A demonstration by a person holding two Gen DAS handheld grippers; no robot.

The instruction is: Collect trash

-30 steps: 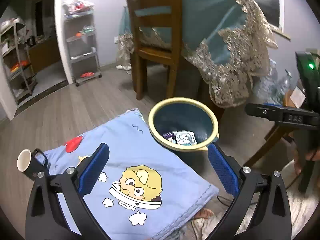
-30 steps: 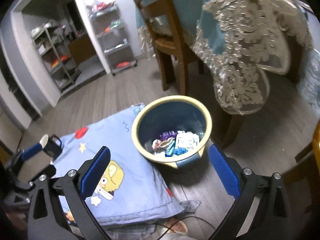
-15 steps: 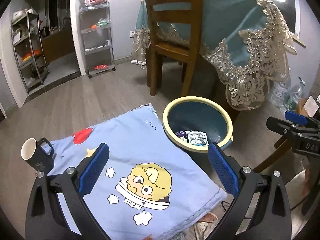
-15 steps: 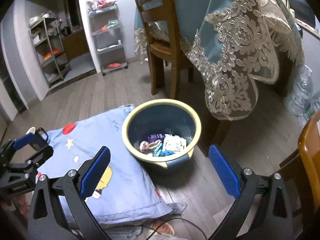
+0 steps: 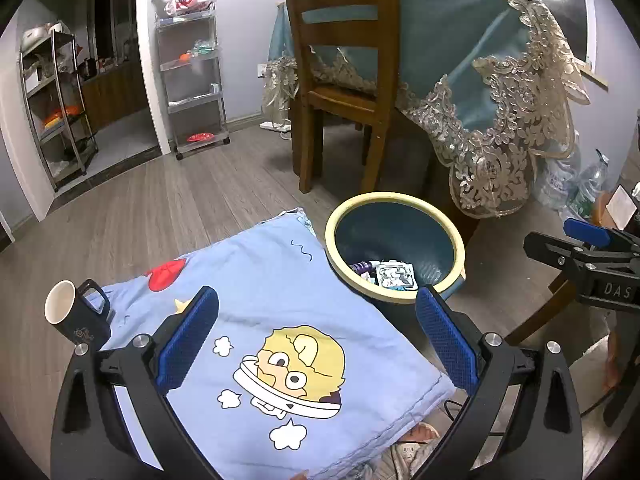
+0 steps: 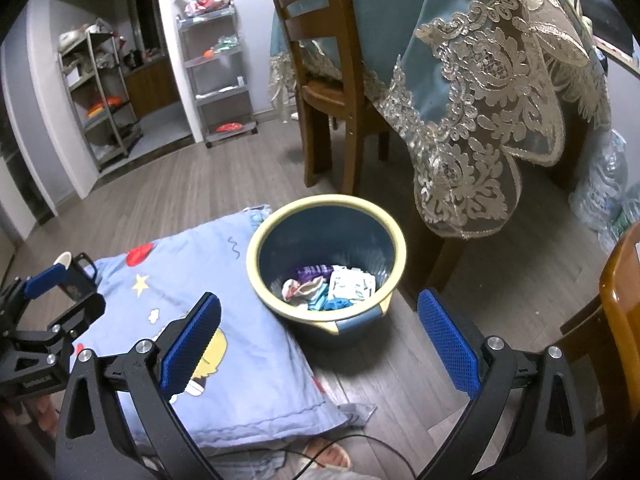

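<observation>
A blue bin with a cream rim (image 5: 456, 240) (image 6: 260, 240) stands on the wood floor beside a blue cartoon blanket (image 5: 272, 304) (image 6: 248, 344). Several crumpled wrappers (image 6: 332, 286) (image 5: 394, 276) lie at its bottom. My left gripper (image 5: 316, 344) is open and empty above the blanket, short of the bin; it also shows in the right wrist view (image 6: 44, 304). My right gripper (image 6: 318, 344) is open and empty, above the floor in front of the bin; it shows at the right edge of the left wrist view (image 5: 580, 244).
A dark mug (image 5: 76, 316) with a white inside stands on the blanket's left edge. A wooden chair (image 5: 344, 80) and a table under a teal lace-trimmed cloth (image 5: 480, 64) stand behind the bin. Metal shelf racks (image 5: 192, 80) line the back wall. Water bottles (image 5: 576, 188) and another chair (image 6: 620, 312) are at the right.
Both grippers have pulled back and risen from the bin, so it looks smaller and farther. Both stay open and empty. The right gripper has shifted lower in the left view.
</observation>
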